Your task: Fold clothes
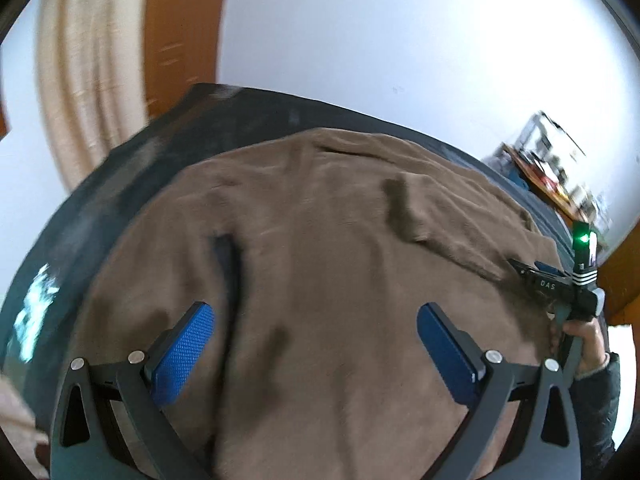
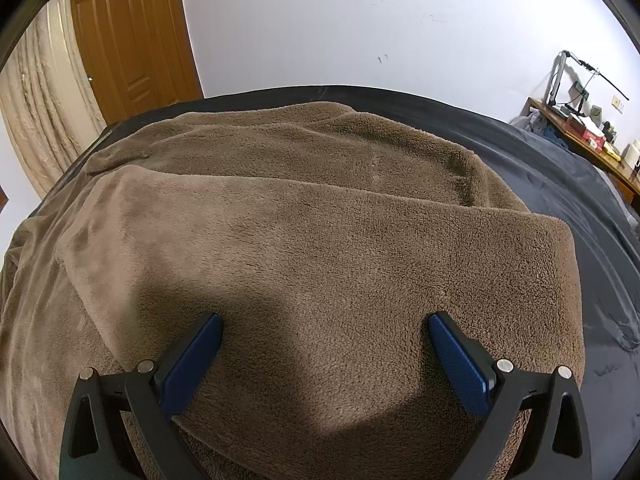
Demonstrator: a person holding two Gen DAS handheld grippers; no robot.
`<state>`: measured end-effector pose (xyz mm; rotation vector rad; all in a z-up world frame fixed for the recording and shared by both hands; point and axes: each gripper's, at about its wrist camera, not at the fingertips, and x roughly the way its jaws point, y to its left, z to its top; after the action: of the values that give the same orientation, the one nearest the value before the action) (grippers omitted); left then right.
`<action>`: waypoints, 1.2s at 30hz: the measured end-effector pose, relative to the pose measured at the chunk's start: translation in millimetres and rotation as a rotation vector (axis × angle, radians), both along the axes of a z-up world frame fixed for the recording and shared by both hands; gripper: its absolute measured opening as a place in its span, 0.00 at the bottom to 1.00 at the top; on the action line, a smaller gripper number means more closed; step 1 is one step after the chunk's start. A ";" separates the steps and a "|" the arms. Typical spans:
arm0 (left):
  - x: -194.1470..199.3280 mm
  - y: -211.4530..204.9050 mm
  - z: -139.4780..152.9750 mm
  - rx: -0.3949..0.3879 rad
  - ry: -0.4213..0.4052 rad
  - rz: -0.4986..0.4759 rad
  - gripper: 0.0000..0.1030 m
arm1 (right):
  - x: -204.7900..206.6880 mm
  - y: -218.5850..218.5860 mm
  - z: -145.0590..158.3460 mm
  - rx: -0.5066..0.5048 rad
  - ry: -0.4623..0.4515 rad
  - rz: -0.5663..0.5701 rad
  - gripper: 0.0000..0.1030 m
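A brown fleece garment (image 1: 320,240) lies spread on a bed with a dark sheet (image 1: 100,208). My left gripper (image 1: 316,320) hangs open just above it, blue pads wide apart with nothing between them. At the right edge of the left wrist view a hand holds the right gripper (image 1: 532,272) at the cloth's border; its jaws are hard to make out there. In the right wrist view the right gripper (image 2: 324,328) stands open over a folded-over flap of the fleece garment (image 2: 320,240), whose straight edge runs across toward the right.
A wooden door (image 2: 132,40) and a beige curtain (image 2: 44,112) stand at the back left by a white wall. A cluttered desk (image 2: 588,132) is at the far right. Dark sheet (image 2: 580,200) shows right of the garment.
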<state>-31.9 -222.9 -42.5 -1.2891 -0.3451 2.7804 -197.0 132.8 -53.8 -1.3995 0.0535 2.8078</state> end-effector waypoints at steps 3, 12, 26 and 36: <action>34.6 -41.9 3.4 0.015 -0.010 0.095 0.99 | 0.1 -0.2 0.0 0.001 0.000 0.000 1.00; 108.4 -146.7 -27.5 0.145 -0.107 0.382 0.99 | 0.2 -0.6 0.1 0.004 0.000 0.002 1.00; 121.4 -143.9 -63.4 0.189 -0.181 0.369 0.80 | -0.3 -0.8 0.6 -0.001 0.002 0.001 1.00; 120.7 -142.3 -61.0 0.206 -0.193 0.378 0.63 | 0.3 -0.3 1.1 -0.008 0.005 0.000 1.00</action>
<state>88.8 -365.2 -103.5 -1.5833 -0.9517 2.8060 -196.8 132.5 -52.8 -1.3942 0.0654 2.8142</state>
